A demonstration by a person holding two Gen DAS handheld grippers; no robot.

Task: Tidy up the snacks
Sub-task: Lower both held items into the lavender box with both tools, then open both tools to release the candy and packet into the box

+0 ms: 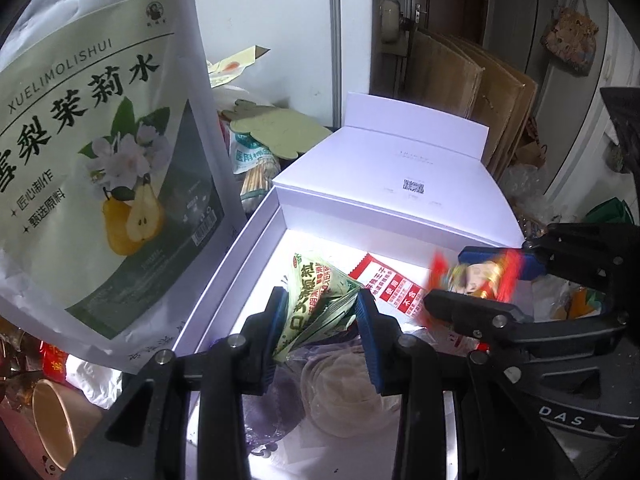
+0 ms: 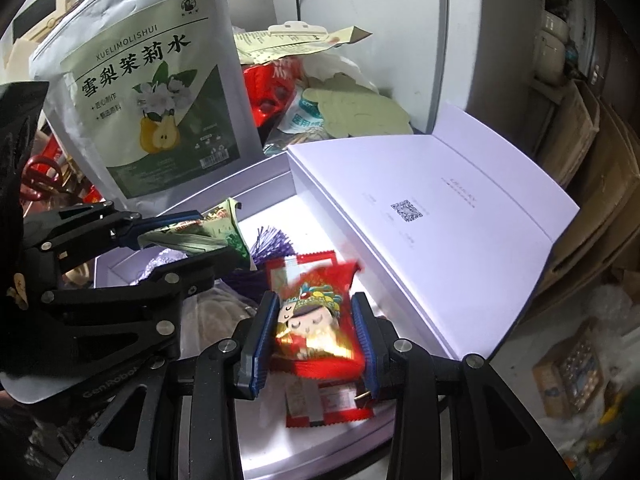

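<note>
The left gripper (image 1: 322, 326) has its fingers squeezed on a green snack packet (image 1: 316, 300), low in the middle of the frame, over the open white box (image 1: 224, 276). The right gripper (image 2: 314, 340) has its fingers pressed on a red snack packet (image 2: 316, 324) (it has a cartoon face on it), also over the box. Another red packet (image 2: 328, 404) lies flat inside. A big pear drink bag (image 2: 160, 108) stands at the upper left, just beside the box.

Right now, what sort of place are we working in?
Probably a cluttered home storage corner, not a shop: flattened cardboard leans against the wall, a cloth bag hangs up, and opened household packets crowd around the white box.
</note>
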